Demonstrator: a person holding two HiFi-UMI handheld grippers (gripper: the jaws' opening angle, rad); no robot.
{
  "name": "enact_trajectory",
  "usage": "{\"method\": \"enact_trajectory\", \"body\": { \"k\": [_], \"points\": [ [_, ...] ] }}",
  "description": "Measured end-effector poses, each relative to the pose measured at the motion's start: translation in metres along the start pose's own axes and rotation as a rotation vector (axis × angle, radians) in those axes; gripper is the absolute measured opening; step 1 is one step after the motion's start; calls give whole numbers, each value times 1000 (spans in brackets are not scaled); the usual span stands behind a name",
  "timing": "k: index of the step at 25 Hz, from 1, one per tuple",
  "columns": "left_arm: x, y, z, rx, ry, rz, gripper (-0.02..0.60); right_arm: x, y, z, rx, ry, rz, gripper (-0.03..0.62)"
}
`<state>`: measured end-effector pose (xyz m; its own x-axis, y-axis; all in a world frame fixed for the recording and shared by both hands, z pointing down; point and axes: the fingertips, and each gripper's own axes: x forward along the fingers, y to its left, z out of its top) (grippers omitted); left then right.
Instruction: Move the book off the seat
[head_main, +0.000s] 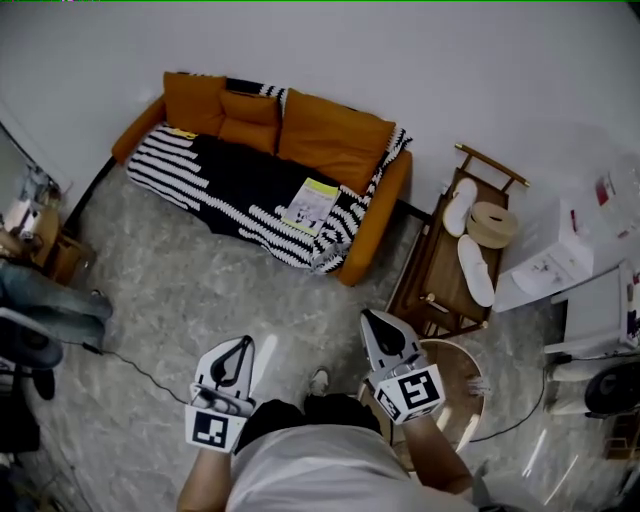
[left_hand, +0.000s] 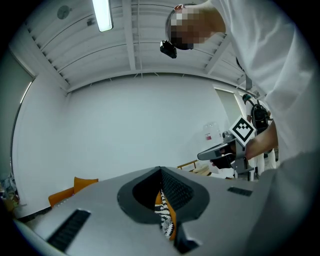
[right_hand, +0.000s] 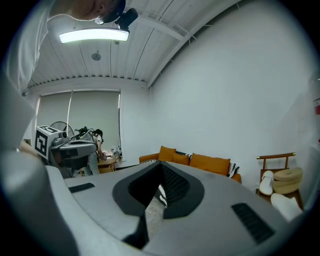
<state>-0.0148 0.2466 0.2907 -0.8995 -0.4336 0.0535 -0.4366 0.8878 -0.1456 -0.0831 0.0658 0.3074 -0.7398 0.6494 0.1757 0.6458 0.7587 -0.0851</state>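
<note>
Head view: a thin, flat book (head_main: 310, 205) with a pale cover lies upper centre on the orange sofa's (head_main: 385, 212) black-and-white striped knit throw (head_main: 220, 175). At bottom centre, well apart from it, are the left gripper (head_main: 244, 342) and right gripper (head_main: 368, 316). Left gripper view: smooth grey jaws together, empty. Right gripper view: jaws likewise together, empty.

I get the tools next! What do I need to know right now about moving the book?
Left tool: shut, empty, held low in front of the person.
Right tool: shut, empty, next to the left one.
Book: lies flat on the striped blanket on the sofa seat, toward the right end in the head view, across the floor from both tools.
Done: nothing yet; the book is untouched.
Left to do: step up to the sofa, open a tool, grip the book and move it off the seat.
</note>
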Motion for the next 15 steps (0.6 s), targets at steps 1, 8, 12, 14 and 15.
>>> {"method": "enact_trajectory", "body": {
  "k": [1,8,12,14,15],
  "points": [
    [6,3,1,-2,-4,1,17,4,-2,-1,5,3,-1,20],
    [39,30,-7,-38,-5,0,17,31,-16,6,3,-2,-14,20],
    [71,46,-19,-57,-3,-43,17,53,-39,6,11,14,-63,20],
    [93,60,-28,-72,-3,-67,17,69,-48,8,8,22,-89,20],
    [105,68,-32,-78,-5,-79,17,78,-53,9,12,30,-103,20]
  ]
}}
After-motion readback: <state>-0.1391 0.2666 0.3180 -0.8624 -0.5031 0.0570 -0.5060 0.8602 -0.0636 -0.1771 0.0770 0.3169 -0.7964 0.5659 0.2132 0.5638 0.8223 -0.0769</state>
